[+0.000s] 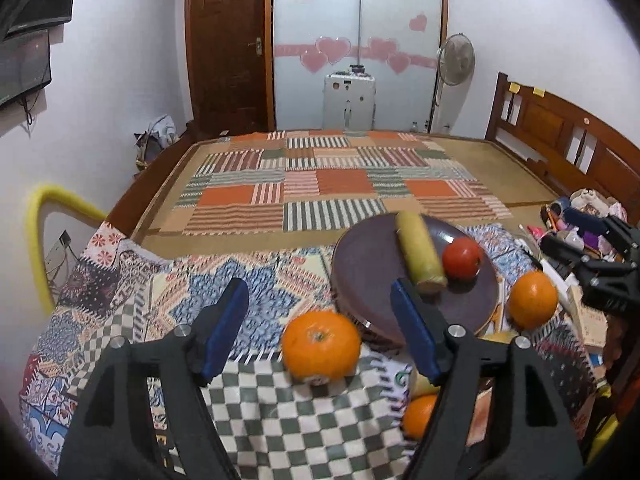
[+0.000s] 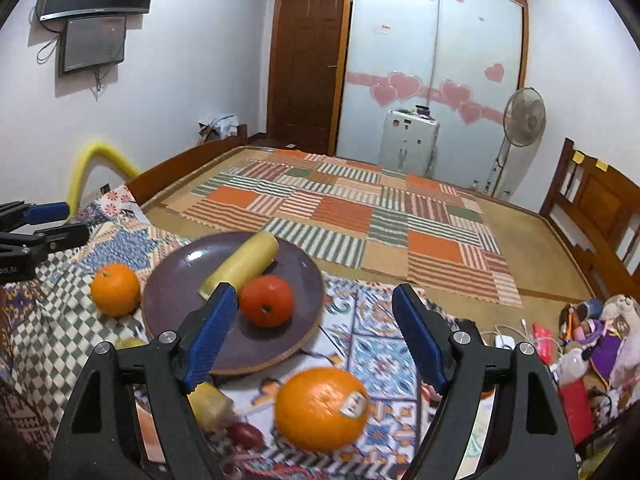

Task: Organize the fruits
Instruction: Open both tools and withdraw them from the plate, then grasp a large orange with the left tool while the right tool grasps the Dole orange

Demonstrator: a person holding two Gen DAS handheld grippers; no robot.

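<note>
Plate (image 1: pixel 368 264) beyond both tools holds tomato (image 1: pixel 462 258), yellow stalk (image 1: pixel 420 256).

Left tool (image 1: pixel 316 332), right tool (image 2: pixel 312 332) released, empty.

Orange (image 1: pixel 322 346) and stickered orange (image 2: pixel 322 408) below each, unplated.

Left wrist view: low orange (image 1: pixel 418 416) half hidden behind gripper finger; yellow fruit (image 1: pixel 424 386) above it mostly covered. Right wrist view: near orange (image 2: pixel 322 408) motion-blurred, sticker unreadable; small red fruit (image 2: pixel 246 434) blurred, kind unclear

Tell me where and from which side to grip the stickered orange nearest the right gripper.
Grip the stickered orange across its widest middle, coming from above and behind with the open right gripper; it is round, lies free on the cloth, and the plate crowds only its far left.
</note>
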